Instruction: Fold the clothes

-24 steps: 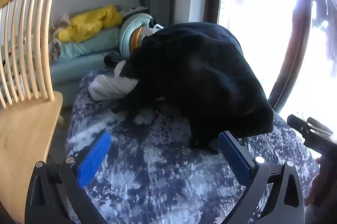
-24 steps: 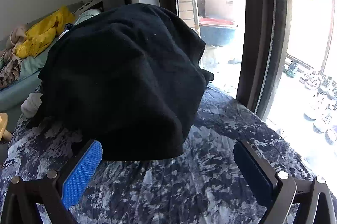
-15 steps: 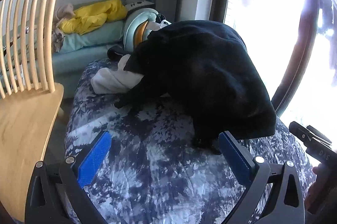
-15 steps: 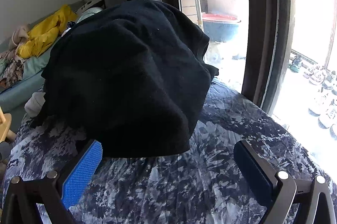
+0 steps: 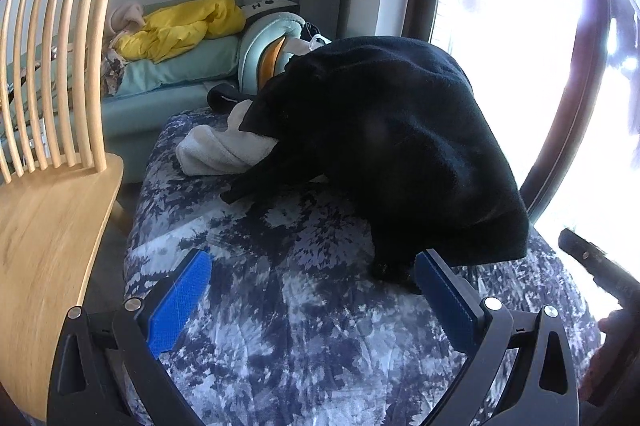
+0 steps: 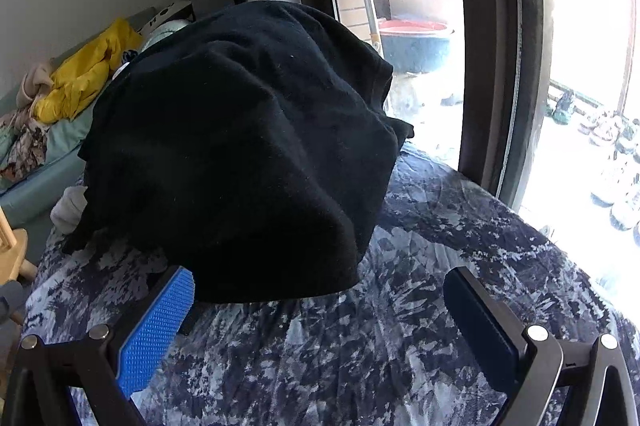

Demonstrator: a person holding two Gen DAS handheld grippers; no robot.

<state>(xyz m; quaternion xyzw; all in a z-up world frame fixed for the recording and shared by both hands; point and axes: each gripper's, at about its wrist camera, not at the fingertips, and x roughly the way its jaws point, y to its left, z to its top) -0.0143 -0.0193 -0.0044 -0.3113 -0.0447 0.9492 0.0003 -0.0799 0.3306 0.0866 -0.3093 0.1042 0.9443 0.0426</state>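
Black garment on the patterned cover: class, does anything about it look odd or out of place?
Yes. The black garment is not lying flat for folding: it sits heaped in a tall mound on the patterned cover, draped over a pale cloth bundle that pokes out at its far left.

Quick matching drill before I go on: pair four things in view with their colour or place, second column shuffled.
Things:
1. black garment
2. jacket
3. chair
4. white garment

Descriptions:
A. pale wood, left of the patterned bedspread
B. yellow, on the green cushions by the wall
C. partly under the black heap
D. heaped up high on the bedspread

Pairs: 1-D, 2-B, 3-A, 4-C
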